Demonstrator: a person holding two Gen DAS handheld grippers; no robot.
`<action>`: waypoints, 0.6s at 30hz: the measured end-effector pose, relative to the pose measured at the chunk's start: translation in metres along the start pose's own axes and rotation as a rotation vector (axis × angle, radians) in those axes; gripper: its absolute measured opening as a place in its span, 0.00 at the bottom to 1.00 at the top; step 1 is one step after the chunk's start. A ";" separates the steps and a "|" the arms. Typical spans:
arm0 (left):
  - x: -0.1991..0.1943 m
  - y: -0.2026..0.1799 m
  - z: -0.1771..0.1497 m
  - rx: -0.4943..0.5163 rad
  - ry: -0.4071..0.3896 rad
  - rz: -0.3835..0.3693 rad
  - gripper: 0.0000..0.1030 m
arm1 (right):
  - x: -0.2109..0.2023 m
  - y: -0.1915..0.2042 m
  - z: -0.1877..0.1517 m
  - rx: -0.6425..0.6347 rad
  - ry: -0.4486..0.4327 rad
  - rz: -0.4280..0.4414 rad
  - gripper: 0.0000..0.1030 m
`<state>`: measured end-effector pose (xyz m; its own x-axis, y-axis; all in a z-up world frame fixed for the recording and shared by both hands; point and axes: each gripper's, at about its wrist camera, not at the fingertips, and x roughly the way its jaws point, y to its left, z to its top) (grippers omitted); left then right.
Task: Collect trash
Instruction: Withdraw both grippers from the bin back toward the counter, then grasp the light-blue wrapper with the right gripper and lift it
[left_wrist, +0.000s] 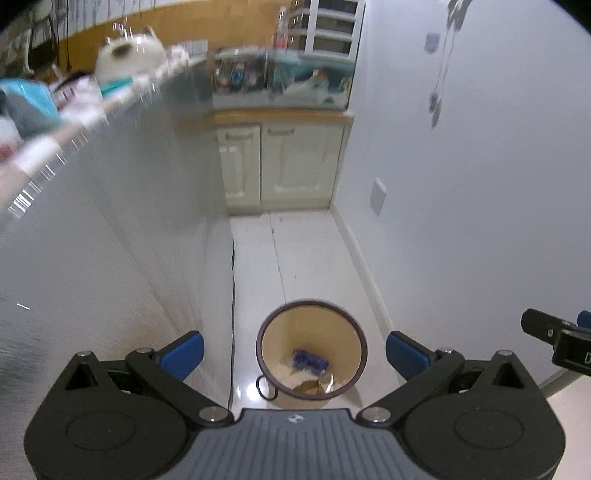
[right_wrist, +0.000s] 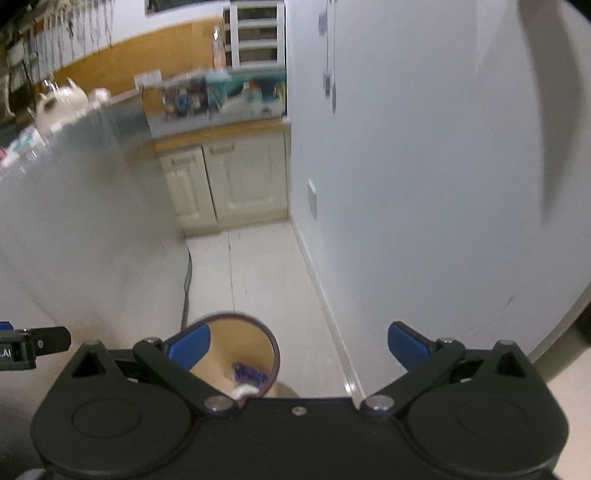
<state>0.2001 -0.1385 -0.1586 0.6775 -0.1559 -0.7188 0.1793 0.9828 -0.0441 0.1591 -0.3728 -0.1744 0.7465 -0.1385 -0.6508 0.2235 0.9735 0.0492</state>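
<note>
Left tongs (left_wrist: 294, 354): spread wide, blue pads far apart, nothing between them, hanging above the bin.
Right tongs (right_wrist: 298, 349): also wide, nothing held, hovering over the floor beside the wall.
Bin (left_wrist: 274, 334): round, cream inside with a dark rim, standing on the white tiled floor (left_wrist: 295, 251) in the narrow aisle; in the right wrist view it sits low and left, partly behind the left pad.
Trash: there it is at the bottom of the bin, a blue wrapper (left_wrist: 310, 361) lying on brownish and shiny scraps (left_wrist: 314, 384), too blurred to name.
Cable (left_wrist: 232, 314): a black line running down the floor along the grey panel, ending in a loop just beside the bin.
Aisle: grey panel (left_wrist: 129, 221) on the left, white wall (left_wrist: 461, 184) on the right, cream cabinet (left_wrist: 280, 166) at the far end.
Desk (left_wrist: 66, 107): top left, cluttered and smeared by motion, a white teapot (left_wrist: 129, 55) on it.
</note>
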 end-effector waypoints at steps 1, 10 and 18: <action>-0.010 -0.001 0.002 0.006 -0.012 -0.001 1.00 | -0.010 0.000 0.003 0.001 -0.017 0.003 1.00; -0.098 0.016 0.018 0.044 -0.151 0.018 1.00 | -0.086 0.021 0.033 -0.035 -0.209 0.084 1.00; -0.173 0.062 0.037 0.036 -0.288 0.051 1.00 | -0.136 0.059 0.053 -0.069 -0.336 0.192 1.00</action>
<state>0.1201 -0.0543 -0.0114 0.8598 -0.1333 -0.4930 0.1619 0.9867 0.0156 0.1039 -0.3063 -0.0432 0.9367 0.0066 -0.3502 0.0256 0.9959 0.0872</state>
